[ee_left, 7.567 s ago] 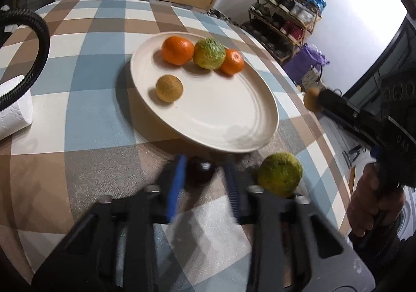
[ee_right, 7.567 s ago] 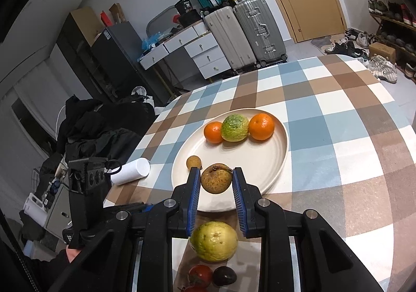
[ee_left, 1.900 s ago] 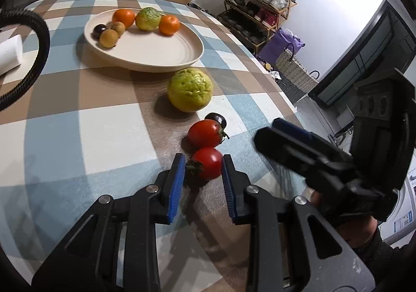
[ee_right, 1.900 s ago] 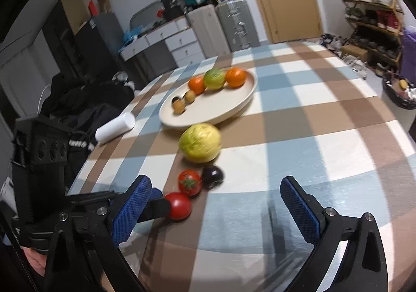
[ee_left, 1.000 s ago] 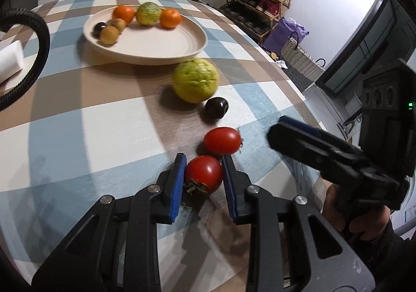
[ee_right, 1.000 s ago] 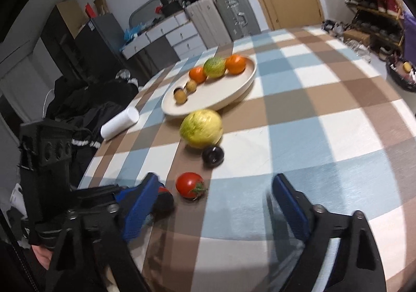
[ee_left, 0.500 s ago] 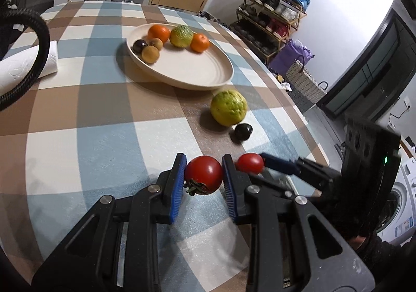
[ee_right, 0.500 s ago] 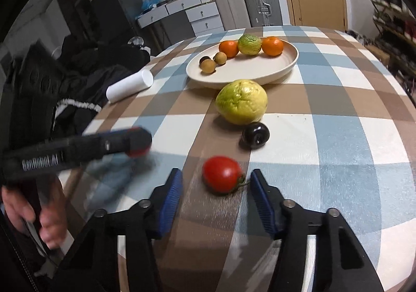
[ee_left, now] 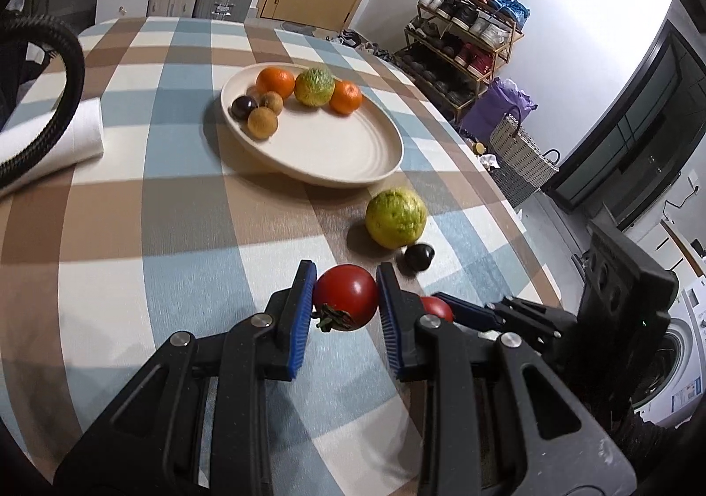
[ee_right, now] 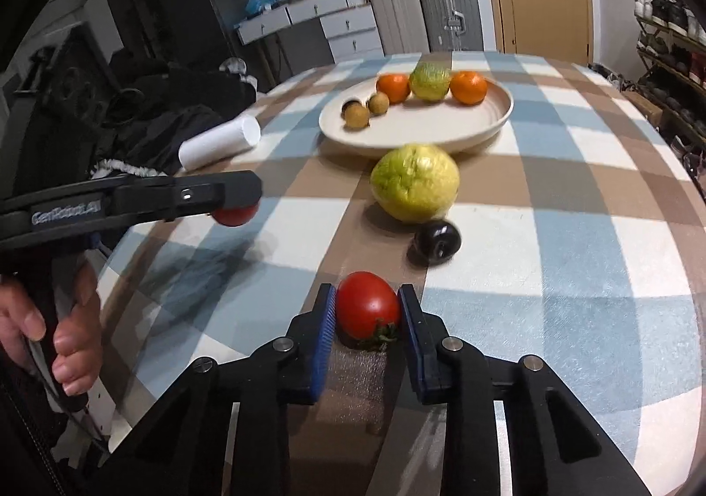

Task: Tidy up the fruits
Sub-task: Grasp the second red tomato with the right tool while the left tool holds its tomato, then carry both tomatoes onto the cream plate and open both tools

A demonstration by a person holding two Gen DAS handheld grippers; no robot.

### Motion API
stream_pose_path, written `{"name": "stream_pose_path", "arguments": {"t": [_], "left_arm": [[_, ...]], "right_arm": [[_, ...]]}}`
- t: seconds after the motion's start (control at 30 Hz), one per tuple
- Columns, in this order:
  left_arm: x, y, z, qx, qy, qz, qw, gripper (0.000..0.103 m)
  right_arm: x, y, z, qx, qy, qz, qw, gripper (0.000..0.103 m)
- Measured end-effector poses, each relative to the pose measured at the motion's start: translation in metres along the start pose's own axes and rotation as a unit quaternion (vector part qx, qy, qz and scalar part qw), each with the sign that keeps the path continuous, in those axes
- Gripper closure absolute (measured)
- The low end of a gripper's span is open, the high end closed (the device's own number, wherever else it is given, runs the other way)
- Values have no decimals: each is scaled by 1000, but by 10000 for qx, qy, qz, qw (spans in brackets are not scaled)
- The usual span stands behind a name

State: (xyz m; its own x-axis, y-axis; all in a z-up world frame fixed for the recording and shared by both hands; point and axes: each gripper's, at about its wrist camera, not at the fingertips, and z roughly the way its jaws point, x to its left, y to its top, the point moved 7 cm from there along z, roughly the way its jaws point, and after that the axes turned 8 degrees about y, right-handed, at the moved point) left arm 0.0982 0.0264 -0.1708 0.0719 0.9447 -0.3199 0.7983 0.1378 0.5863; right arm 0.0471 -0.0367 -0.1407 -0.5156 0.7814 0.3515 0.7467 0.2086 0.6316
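Note:
My left gripper (ee_left: 345, 275) is shut on a red tomato (ee_left: 346, 296) and holds it above the checked tablecloth. In the right wrist view that tomato (ee_right: 233, 216) hangs at the left. My right gripper (ee_right: 366, 294) is shut on a second red tomato (ee_right: 368, 311) that rests on the table. A yellow-green guava (ee_right: 414, 182) and a dark plum (ee_right: 437, 242) lie just beyond it. Farther back, the cream plate (ee_right: 419, 136) holds two oranges, a green fruit, small brown fruits and a dark one.
A white paper roll (ee_right: 219, 143) lies left of the plate. A black cable (ee_left: 70, 68) loops at the left edge. A hand (ee_right: 53, 328) grips the left tool's handle. The table's rounded edge runs close on the right, with a shoe rack (ee_left: 467, 37) beyond.
My right gripper has moved forward and shut on the second tomato. My left gripper has carried its tomato a little higher and toward the plate.

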Motion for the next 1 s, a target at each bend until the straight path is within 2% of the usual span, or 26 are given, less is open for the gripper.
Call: {"name": "stream_pose_path", "arguments": {"t": [0.1, 0.27, 0.4, 0.67, 1.0], "left_arm": [[-1, 13, 3, -57, 17, 7, 10000, 78], [-3, 47, 11, -186, 29, -26, 9998, 78], [-4, 76, 24, -252, 33, -84, 9996, 78], [-21, 120, 76, -104, -119, -65, 9999, 78], [-40, 133, 147, 245, -238, -15, 9994, 78]], "right_arm": [[-4, 15, -13, -243, 95, 78, 9996, 74], [-19, 58, -30, -619, 185, 133, 9978, 74], [-38, 94, -28, -733, 221, 219, 9968, 74], [-82, 150, -4, -691, 334, 438, 9961, 74], [-125, 183, 43, -403, 460, 649, 9960, 74]]}}
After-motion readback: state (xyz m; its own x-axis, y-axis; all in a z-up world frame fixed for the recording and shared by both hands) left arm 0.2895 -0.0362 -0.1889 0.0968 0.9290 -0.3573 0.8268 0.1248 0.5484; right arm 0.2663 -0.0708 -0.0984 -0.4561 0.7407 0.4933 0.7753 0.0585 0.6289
